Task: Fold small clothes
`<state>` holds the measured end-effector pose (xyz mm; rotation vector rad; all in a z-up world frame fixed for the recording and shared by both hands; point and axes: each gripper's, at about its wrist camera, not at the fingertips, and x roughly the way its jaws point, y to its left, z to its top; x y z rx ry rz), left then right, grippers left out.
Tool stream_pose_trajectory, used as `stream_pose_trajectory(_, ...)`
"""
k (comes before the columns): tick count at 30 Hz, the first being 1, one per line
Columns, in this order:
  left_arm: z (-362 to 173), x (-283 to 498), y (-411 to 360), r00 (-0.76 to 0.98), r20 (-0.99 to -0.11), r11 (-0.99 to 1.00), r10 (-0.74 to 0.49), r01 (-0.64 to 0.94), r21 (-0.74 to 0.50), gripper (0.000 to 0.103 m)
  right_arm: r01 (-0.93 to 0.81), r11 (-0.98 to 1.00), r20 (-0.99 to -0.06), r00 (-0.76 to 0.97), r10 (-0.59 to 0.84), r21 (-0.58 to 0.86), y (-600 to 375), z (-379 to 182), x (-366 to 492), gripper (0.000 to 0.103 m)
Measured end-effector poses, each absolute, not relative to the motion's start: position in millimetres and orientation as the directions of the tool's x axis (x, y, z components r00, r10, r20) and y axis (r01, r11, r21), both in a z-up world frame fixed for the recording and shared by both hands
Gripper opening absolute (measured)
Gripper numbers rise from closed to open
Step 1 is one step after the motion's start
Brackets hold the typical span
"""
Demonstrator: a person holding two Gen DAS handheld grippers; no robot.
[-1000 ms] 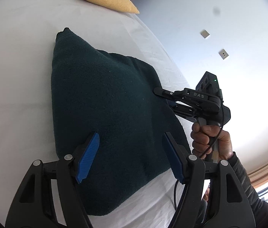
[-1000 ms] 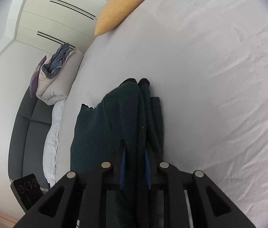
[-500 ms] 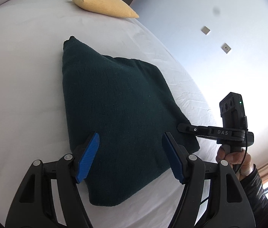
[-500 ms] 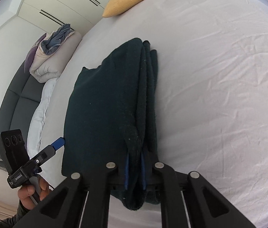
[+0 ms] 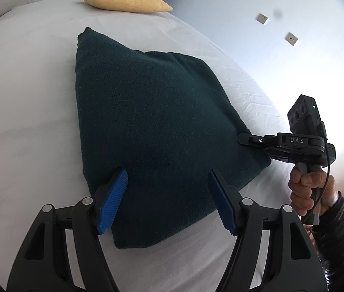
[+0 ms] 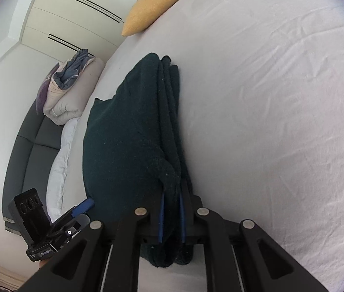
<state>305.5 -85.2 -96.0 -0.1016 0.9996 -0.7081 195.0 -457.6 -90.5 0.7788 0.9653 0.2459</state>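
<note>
The jaws of the right gripper (image 6: 172,219) are pinching tight on the stacked edges of the dark green knit (image 5: 152,131), having closed down over the layers within the last second; the blue pads are pressing cloth from both sides. The left gripper (image 5: 167,202) is hovering with its jaws standing well apart over the near corner of the knit, holding nothing. The knit is lying folded in a thick square on the white bed sheet (image 6: 281,97), well short of the yellow pillow (image 5: 123,0). A second ago the right gripper was reaching across the fold's far side; now it is sitting at the right-hand corner. To me that reads as a grip taken for squaring the bundle or turning one more fold.
</note>
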Motion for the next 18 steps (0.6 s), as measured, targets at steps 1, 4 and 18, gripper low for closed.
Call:
stream_pose_trajectory(1,-91.4,304.7,-80.4,0.353,-0.723,0.776,-0.594,0.488,-0.400,0.067,0.144,0.707,-0.641,0.571,0.512,0.693,-457.5,-87.2,193.1,0.010)
stream_pose_trajectory(4,-71.2,305.2,-67.2,0.415,-0.668,0.772,-0.617,0.485,-0.411,0.067,0.128,0.719,-0.629,0.603,0.490,0.683,-454.6,-70.0,186.1,0.017)
stream_pose_trajectory(18,-125.3,301.6,-88.0,0.366,-0.770,0.798,-0.523,0.529,-0.290,0.066,0.135,0.799,-0.697,0.588,0.411,0.586,-445.8,-78.8,175.9,0.029)
